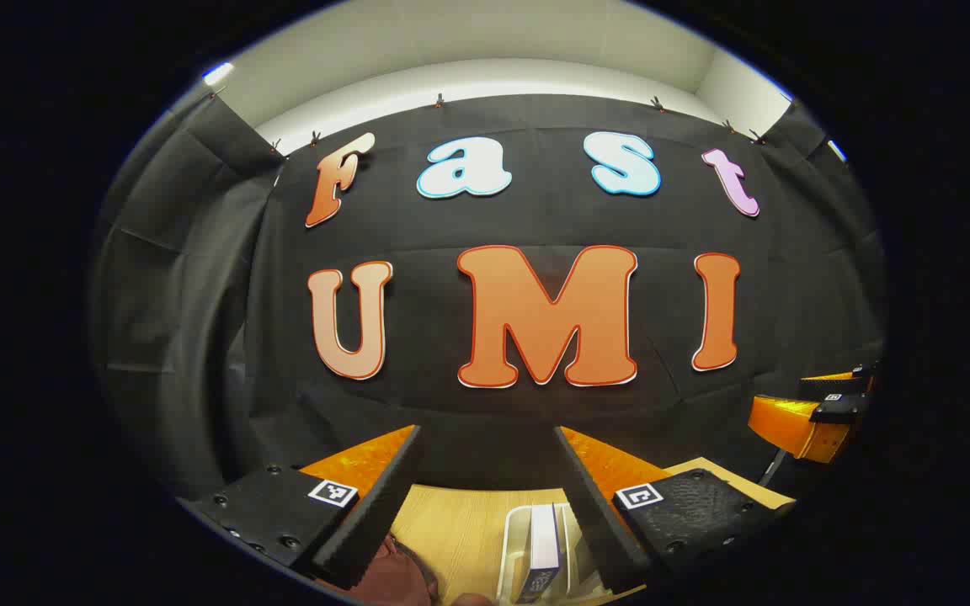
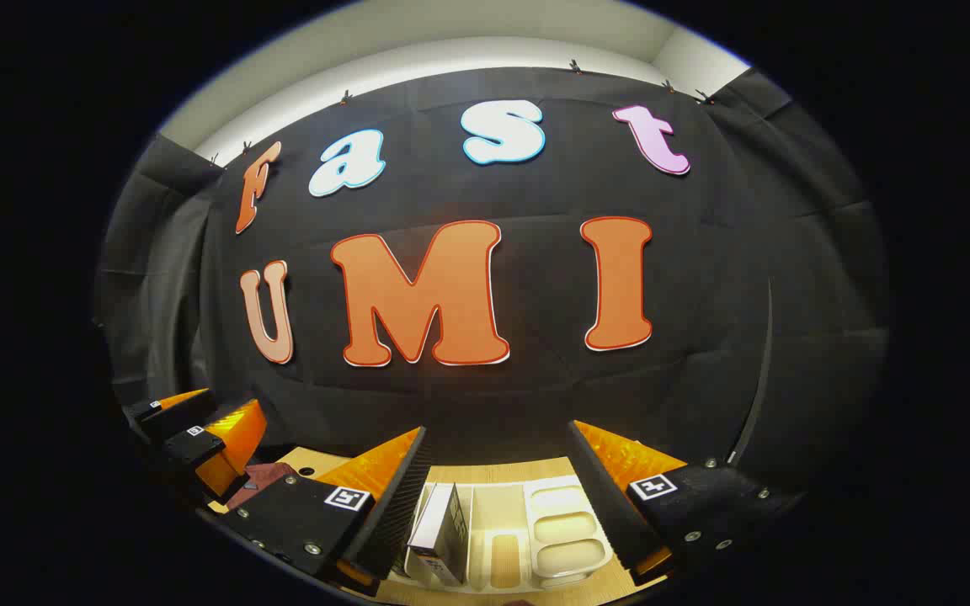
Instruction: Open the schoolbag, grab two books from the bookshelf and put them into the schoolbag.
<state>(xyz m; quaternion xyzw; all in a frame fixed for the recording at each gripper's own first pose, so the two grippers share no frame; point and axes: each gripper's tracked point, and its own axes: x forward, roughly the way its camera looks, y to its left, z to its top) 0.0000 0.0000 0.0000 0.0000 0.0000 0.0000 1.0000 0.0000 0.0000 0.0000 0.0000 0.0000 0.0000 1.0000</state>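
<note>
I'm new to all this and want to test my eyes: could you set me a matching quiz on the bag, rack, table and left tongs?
Things:
1 bag
2 rack
3 table
4 left tongs

Colour or state:
a white
b open
c dark red
d pale wood

Pairs: 1-c, 2-a, 3-d, 4-b

Light wood table [image 1: 460, 530] carried a white bookshelf [image 2: 565, 539] with open compartments. One book [image 2: 439, 530] stood upright in the shelf's left section, in the right gripper view. A dark red schoolbag [image 1: 392, 576] lay on the table just beside the shelf, mostly cut off.
</note>
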